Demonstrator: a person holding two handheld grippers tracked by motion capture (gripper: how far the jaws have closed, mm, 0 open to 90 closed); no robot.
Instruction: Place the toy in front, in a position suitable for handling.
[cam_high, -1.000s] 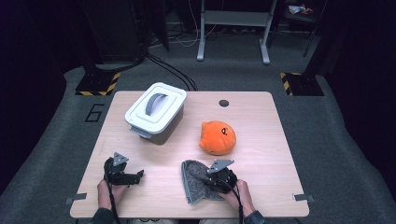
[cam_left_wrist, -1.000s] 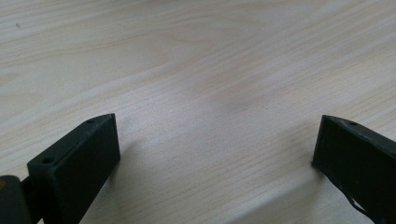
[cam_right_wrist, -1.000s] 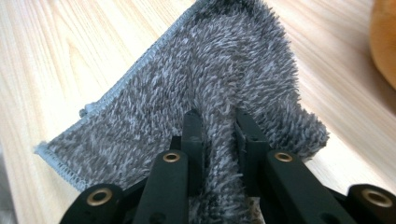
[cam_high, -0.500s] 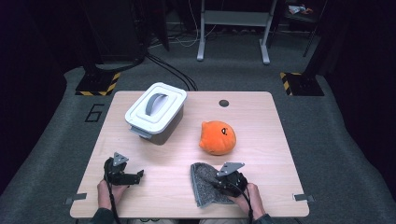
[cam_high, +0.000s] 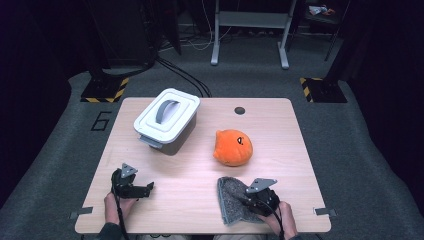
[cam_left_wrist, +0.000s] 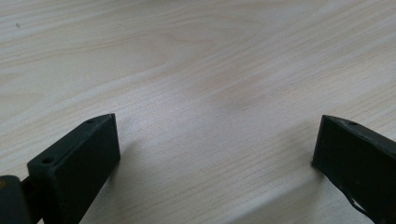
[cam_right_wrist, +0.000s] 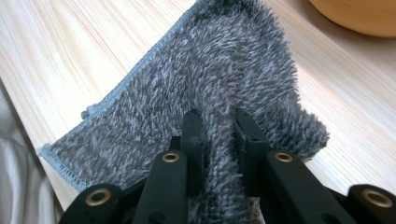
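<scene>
A grey fluffy cloth (cam_high: 231, 199) lies at the table's near edge, right of centre. My right gripper (cam_high: 248, 198) is shut on a raised fold of that cloth (cam_right_wrist: 219, 126), its two black jaws pinching the pile between them. An orange plush toy (cam_high: 233, 147) sits just beyond the cloth, and its lower edge (cam_right_wrist: 359, 16) shows at the top right of the right gripper view. My left gripper (cam_high: 147, 188) rests low over bare wood at the near left, jaws wide open with nothing between them (cam_left_wrist: 215, 149).
A white lidded box with a grey handle (cam_high: 166, 119) stands at the back left of the wooden table (cam_high: 280, 130). A small dark round hole (cam_high: 240, 110) marks the far edge. Dark floor, cables and stands surround the table.
My right gripper has dragged the grey cloth to the right along the near edge of the table. The left gripper, the box and the orange toy have stayed put.
</scene>
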